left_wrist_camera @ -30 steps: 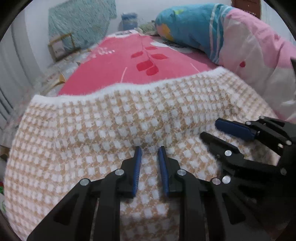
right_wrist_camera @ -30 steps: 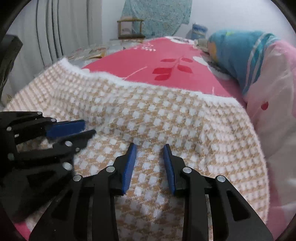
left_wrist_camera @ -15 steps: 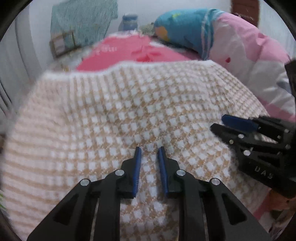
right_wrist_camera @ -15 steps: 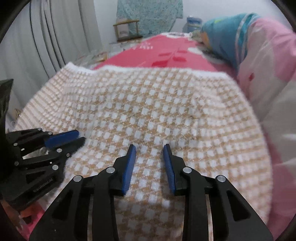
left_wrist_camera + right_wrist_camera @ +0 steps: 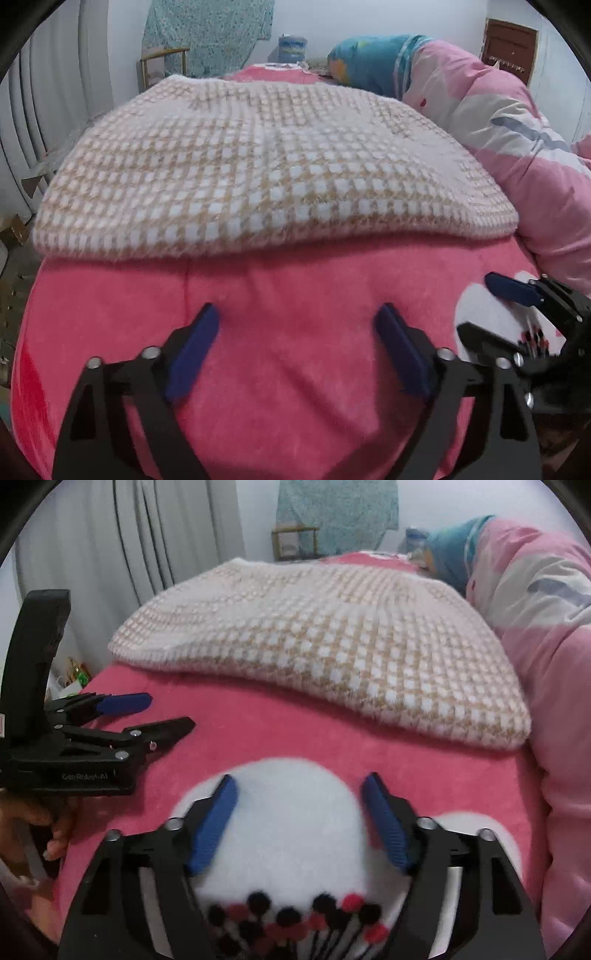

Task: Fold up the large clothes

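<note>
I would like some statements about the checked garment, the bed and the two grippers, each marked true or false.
1. The checked garment lies folded on the pink bedcover. True.
2. The left gripper is shut on the garment's edge. False: its jaws have just been opening, they stand wide apart, and only bedcover lies between them.
3. The right gripper hangs over a white patch printed on the bedcover. True.
4. The right gripper holds a corner of the garment. False: it is open and empty; the garment lies further up the bed.
5. A pink quilt is heaped along the right side of the garment. True.
</note>
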